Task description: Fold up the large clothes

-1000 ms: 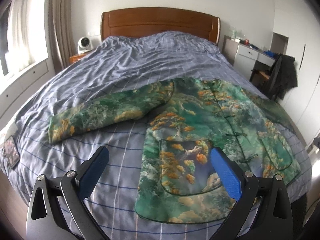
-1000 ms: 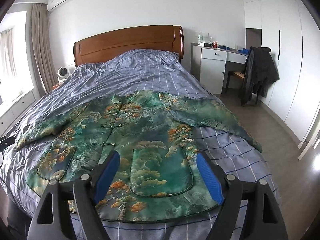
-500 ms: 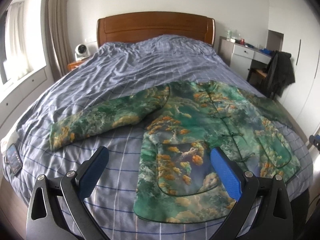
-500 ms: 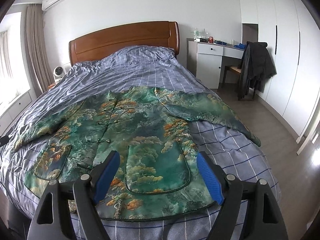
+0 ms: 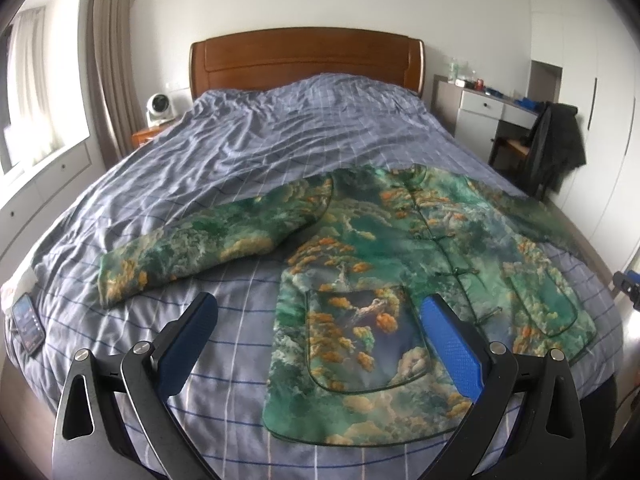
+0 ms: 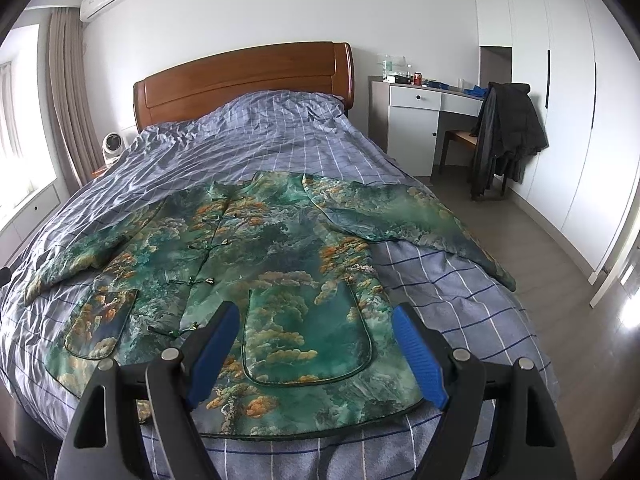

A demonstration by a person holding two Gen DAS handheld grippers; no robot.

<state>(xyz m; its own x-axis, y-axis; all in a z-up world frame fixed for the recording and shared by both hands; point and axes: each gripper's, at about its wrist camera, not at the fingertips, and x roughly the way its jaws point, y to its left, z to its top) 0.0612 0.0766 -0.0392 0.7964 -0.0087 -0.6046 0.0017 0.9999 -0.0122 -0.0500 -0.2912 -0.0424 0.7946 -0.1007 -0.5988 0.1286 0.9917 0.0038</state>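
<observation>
I see the jacket (image 5: 404, 264) spread flat, front up, on the bed (image 5: 256, 152), near the foot end, its knot buttons fastened down the middle. Both sleeves lie stretched out to the sides; from the right wrist, one sleeve (image 6: 408, 216) reaches the bed's edge and droops over it toward the floor. The other sleeve (image 5: 200, 244) lies across the checked cover, its cuff near a phone (image 5: 27, 322) at the bed's corner.

My left gripper (image 5: 320, 340) is released, its blue pads (image 5: 450, 350) wide apart and holding nothing, above the hem's left corner and the left pocket. My right gripper (image 6: 316, 356) is likewise spread and empty, framing the right pocket (image 6: 306, 336) from above the foot of the bed. Neither touches the cloth.

Beyond the bed stand a wooden headboard (image 6: 248, 76), a small fan (image 6: 113, 148) beside it, and a white desk (image 6: 416, 120) with a dark coat (image 6: 508, 136) hung on its chair.
</observation>
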